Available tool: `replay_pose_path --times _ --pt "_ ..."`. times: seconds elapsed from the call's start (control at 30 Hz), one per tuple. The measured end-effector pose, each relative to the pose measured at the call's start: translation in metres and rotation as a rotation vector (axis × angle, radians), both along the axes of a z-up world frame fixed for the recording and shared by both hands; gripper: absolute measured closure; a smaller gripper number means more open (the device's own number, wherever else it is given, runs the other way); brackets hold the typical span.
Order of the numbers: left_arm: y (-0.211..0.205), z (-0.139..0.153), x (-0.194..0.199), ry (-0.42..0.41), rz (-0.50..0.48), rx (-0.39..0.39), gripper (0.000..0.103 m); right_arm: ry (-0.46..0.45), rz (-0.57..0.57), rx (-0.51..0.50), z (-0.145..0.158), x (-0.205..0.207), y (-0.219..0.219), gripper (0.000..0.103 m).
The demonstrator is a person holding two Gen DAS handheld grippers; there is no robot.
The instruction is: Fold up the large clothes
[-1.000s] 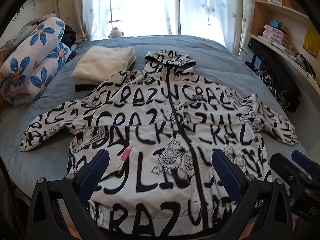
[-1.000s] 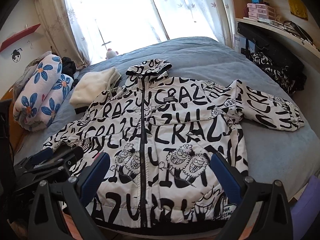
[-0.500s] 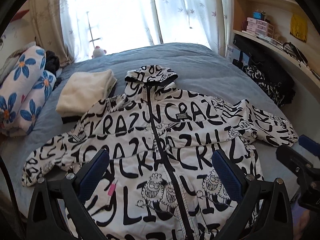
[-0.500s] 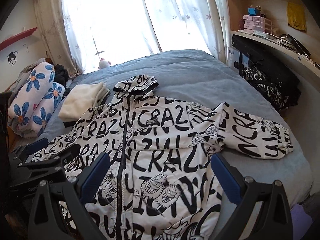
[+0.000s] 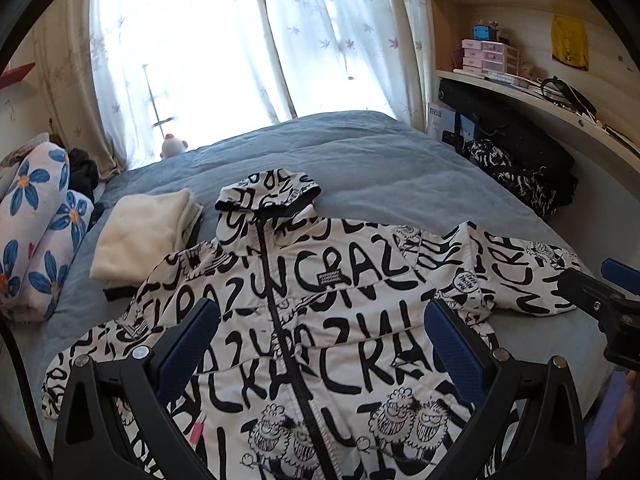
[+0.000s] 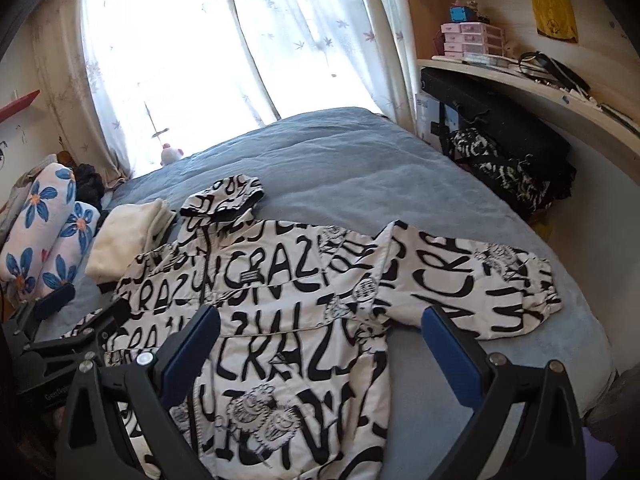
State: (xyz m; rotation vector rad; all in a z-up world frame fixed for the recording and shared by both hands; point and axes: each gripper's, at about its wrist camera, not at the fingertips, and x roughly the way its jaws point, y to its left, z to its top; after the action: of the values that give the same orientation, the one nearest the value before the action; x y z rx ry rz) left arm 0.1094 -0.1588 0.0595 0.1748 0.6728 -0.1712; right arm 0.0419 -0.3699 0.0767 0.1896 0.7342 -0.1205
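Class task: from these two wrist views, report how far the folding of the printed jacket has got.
Done: the jacket lies spread flat on the bed, zipped, sleeves out. In hand: nothing; the left gripper and right gripper are open above it. Left: every fold.

The jacket [image 5: 320, 320] is white with black lettering and cartoon sheep. It lies on a grey-blue bed [image 5: 380, 160]. Beside the jacket, a cream folded cloth [image 5: 144, 240] and a white, blue-flowered quilt [image 5: 36, 224].
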Motion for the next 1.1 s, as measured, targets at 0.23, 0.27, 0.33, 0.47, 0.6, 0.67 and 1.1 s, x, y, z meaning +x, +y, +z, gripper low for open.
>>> replay_pose_path --times 0.23,0.27,0.33,0.47,0.6,0.67,1.1 --pt "-0.022 -0.012 0.028 0.034 -0.007 -0.031 0.001 0.016 -0.039 -0.008 -0.013 0.014 -0.032 0.002" --pt "-0.026 -0.016 0.034 0.044 -0.009 -0.036 0.001 0.022 -0.048 -0.005 -0.017 0.017 -0.039 0.002" --pt "-0.034 -0.023 0.045 0.065 -0.016 -0.042 0.001 0.038 -0.069 0.015 -0.026 0.025 -0.053 0.002" --pt "-0.056 -0.04 0.066 0.057 -0.017 -0.01 0.001 0.07 -0.149 0.042 -0.046 0.038 -0.092 0.002" --pt "-0.082 -0.062 0.086 0.037 -0.016 0.011 0.001 0.12 -0.244 0.049 -0.073 0.049 -0.133 0.003" --pt "-0.092 -0.077 0.098 0.077 -0.03 -0.014 0.001 0.154 -0.299 0.079 -0.089 0.052 -0.159 0.007" --pt "-0.149 -0.151 0.13 0.224 -0.095 -0.025 0.001 0.334 -0.606 0.379 -0.19 0.025 -0.277 0.021"
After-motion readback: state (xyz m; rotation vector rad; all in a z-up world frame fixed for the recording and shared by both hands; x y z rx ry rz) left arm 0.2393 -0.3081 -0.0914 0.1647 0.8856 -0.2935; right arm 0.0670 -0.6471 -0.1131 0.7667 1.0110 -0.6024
